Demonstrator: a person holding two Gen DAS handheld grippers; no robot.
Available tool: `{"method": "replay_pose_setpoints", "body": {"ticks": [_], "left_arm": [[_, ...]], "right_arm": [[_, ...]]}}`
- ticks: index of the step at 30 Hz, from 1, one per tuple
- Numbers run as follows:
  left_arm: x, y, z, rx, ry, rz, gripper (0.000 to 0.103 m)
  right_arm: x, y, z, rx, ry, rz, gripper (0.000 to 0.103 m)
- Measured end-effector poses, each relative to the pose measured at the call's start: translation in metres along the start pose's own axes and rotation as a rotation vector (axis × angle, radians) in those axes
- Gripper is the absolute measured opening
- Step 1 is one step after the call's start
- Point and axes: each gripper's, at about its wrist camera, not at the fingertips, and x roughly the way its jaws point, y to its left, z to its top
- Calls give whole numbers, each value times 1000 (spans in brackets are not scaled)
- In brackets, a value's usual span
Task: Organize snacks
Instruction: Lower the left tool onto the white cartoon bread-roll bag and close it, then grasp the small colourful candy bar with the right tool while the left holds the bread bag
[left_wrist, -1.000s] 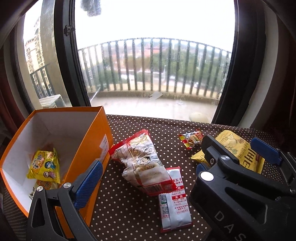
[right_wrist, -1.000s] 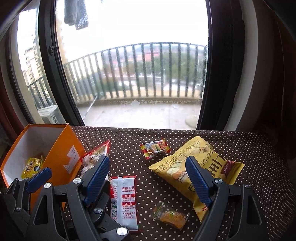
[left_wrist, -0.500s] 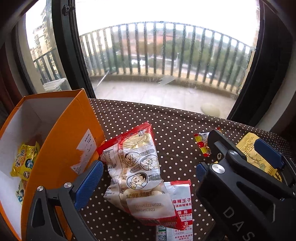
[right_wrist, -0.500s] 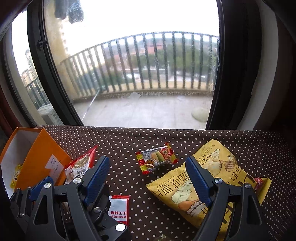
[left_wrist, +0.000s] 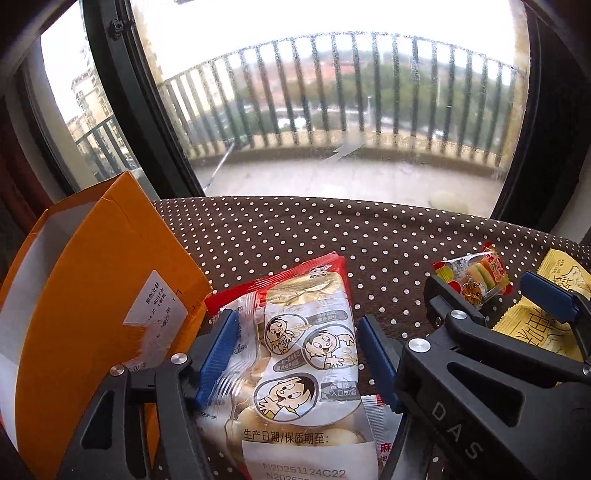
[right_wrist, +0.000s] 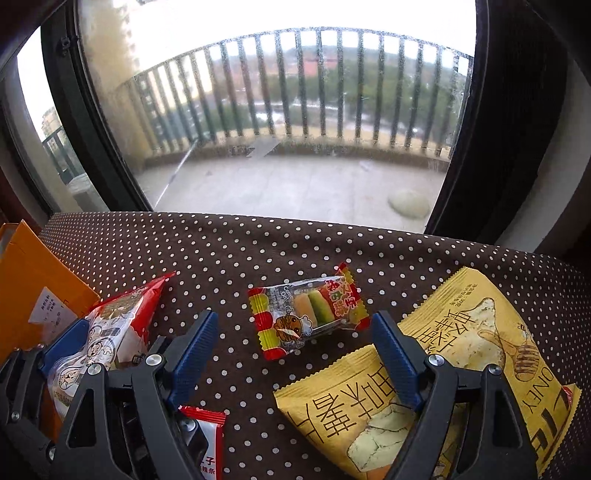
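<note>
The orange box (left_wrist: 85, 295) sits at the left edge of the polka-dot tabletop (left_wrist: 332, 236), open top, and that's presumably where the snacks end up. Its near wall is right beside the left tongs (left_wrist: 295, 354), so a sloppy swing over could clip the cardboard and shove the box or tip it.

Next biggest, the yellow chip bag (right_wrist: 461, 362) lies flat under the right tongs' outer finger. It looks puffy and slick, so if a finger comes down on it the bag could skid or get crushed.

The cartoon bun bag (left_wrist: 306, 354) is between the left tongs' blue pads, which stand open on either side of it, close to the film but not squeezing as far as I can tell. Risk here, I'd say, is pinching only loose plastic so it slips out mid-lift, or squashing the buns. A red-and-white packet (left_wrist: 380, 435) is tucked under its corner and may get dragged along.

Smallest, the burger candy (right_wrist: 310, 314) lies just ahead of the right tongs (right_wrist: 295, 354), which are wide open and empty. It's light and crinkly, so a pad could nudge it away before closing
</note>
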Motion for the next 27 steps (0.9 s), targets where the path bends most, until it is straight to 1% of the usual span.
{"method": "replay_pose_setpoints", "body": {"ticks": [2,4,8,9,10,11,13,14,15,16,18,21,27], "left_arm": [[2,5,1,-11,4,-1,60],[2,6,0,-15,2,-6,60],[0,8,-9,22,-6,8,60],[-1,8,-10,33,-6,8,61],[-2,10,-11,40,-8,6,61],[-3,11,-11,44,-8,2,61],[-4,13,-11,44,-6,-9,61],[-4,15,-10,35,-5,-17,58],[-5,18,-10,24,-4,-28,55],[-4,18,-9,17,-3,-40,54],[-7,21,-11,20,-9,-47,51],[-12,23,-14,25,-17,-58,48],[-24,32,-22,22,-35,-98,42]], "right_arm": [[1,2,1,-10,-3,-12,86],[4,2,2,-8,8,-7,86],[14,7,2,-49,31,-26,86],[16,7,2,-62,43,-35,82],[17,9,2,-73,54,-46,68],[18,10,1,-86,65,-58,65],[15,11,2,-92,62,-45,58],[13,11,2,-97,66,-41,53],[11,12,2,-94,67,-28,42],[8,13,1,-98,66,-28,36],[3,20,-3,-118,72,-16,35],[-3,25,-8,-137,73,-3,34],[-21,31,-19,-133,70,27,32]]}}
